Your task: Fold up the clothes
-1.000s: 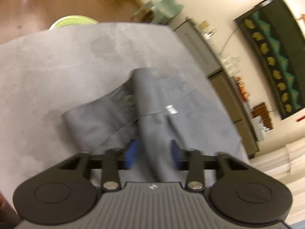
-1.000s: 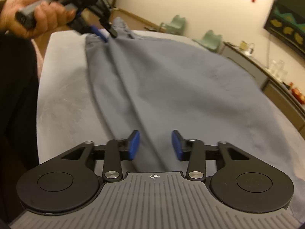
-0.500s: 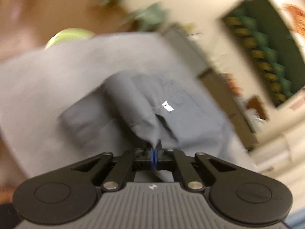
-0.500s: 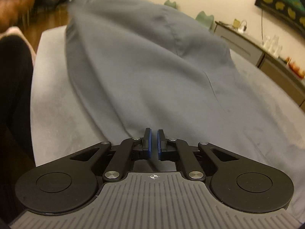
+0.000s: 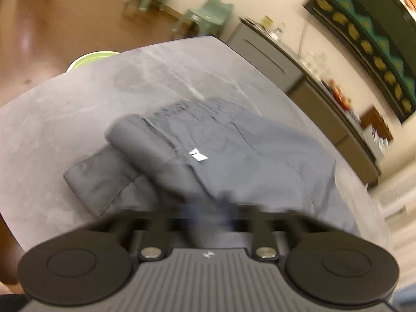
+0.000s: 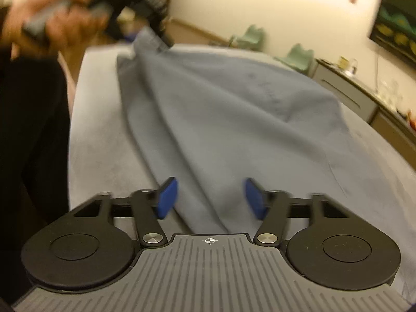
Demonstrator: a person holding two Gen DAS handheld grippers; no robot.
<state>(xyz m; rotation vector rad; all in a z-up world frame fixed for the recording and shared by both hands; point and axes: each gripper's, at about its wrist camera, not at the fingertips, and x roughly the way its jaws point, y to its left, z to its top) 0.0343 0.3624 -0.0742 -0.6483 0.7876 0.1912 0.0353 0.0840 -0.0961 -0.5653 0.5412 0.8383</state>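
**Grey trousers spread across the grey desk**

The grey trousers (image 5: 234, 156) lie on the grey desk (image 5: 78, 119), waistband end folded over. The right gripper (image 6: 209, 197) has its blue fingers (image 6: 167, 197) spread wide, cloth between them, ungripped. The left gripper (image 5: 208, 213) is motion-blurred; I cannot tell its finger state. In the right view, it sits at the trousers' far end.

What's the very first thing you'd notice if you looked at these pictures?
A big blue-grey garment sprawls over most of the grey table, one end lifted at the far left by a hand. Close up, the right gripper shows bright blue pads, spread wide with cloth between them. From the left view, a small white tag stands out mid-garment.
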